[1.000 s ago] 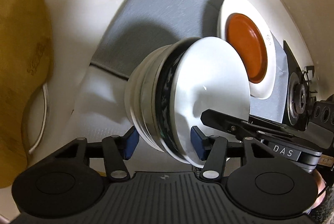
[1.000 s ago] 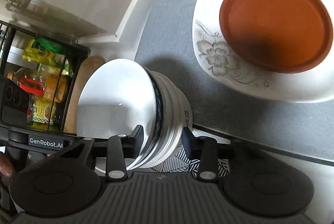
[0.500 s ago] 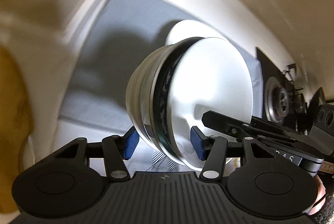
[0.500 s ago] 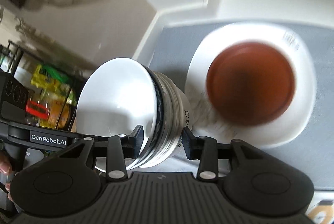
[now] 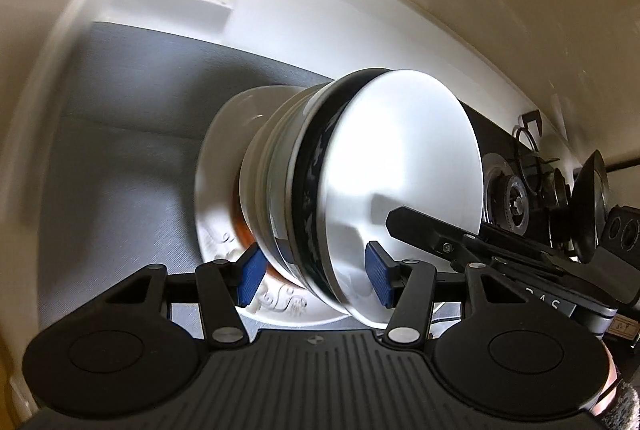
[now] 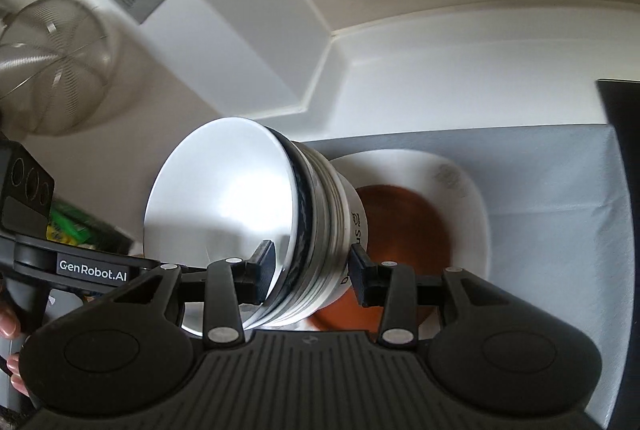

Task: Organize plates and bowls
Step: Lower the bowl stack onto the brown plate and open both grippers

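Observation:
A stack of nested white bowls (image 5: pixel 360 189), one with a dark patterned rim, is held between both grippers, in the air. My left gripper (image 5: pixel 316 276) is shut on the stack from one side. My right gripper (image 6: pixel 312 278) is shut on the same stack (image 6: pixel 256 213) from the other side. Below the stack lies a white flower-patterned plate (image 5: pixel 216 189) with a brown plate (image 6: pixel 404 222) on top of it. Both rest on a grey mat (image 6: pixel 552 189). The stack hangs right over the brown plate and hides most of it in the left wrist view.
White walls and a ledge (image 6: pixel 400 85) border the mat at the back. A gas stove burner (image 5: pixel 516 197) and a black pan (image 5: pixel 588 205) lie to the right. A wire strainer (image 6: pixel 52 65) hangs at the left, above a rack of packets (image 6: pixel 68 230).
Both grippers have carried the bowl stack over to the plates and tipped upward. The stack now hangs above the brown plate, which sat well off to the side before.

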Available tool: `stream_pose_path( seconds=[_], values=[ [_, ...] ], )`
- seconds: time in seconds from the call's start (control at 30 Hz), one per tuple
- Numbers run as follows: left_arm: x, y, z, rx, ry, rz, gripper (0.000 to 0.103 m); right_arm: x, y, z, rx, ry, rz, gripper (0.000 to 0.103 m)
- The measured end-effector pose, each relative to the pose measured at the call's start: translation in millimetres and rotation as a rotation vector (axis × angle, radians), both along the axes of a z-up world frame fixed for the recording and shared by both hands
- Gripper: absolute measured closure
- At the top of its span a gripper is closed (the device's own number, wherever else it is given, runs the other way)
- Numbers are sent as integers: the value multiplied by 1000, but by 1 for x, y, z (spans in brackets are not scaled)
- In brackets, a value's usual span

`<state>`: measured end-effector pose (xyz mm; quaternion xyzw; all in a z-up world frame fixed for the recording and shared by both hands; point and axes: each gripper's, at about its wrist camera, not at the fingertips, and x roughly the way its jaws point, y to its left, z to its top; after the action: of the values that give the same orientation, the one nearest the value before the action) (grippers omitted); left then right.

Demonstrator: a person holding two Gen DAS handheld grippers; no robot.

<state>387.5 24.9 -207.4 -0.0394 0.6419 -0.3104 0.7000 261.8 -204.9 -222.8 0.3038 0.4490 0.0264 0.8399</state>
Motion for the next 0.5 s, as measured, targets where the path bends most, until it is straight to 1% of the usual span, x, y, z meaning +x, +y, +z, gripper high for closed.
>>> stream_pose_path(
  seconds=[0.27, 0.4, 0.5],
  values=[
    [10, -17, -31, 39, 20, -15, 46, 1, -11, -37, 21, 47, -50, 59],
    [10, -19, -43, 40, 27, -24, 46, -3, -13, -47, 29, 70, -68, 59],
    [14, -22, -50, 31, 33, -30, 46, -2, -10, -52, 12, 85, -76, 59]
  ],
)
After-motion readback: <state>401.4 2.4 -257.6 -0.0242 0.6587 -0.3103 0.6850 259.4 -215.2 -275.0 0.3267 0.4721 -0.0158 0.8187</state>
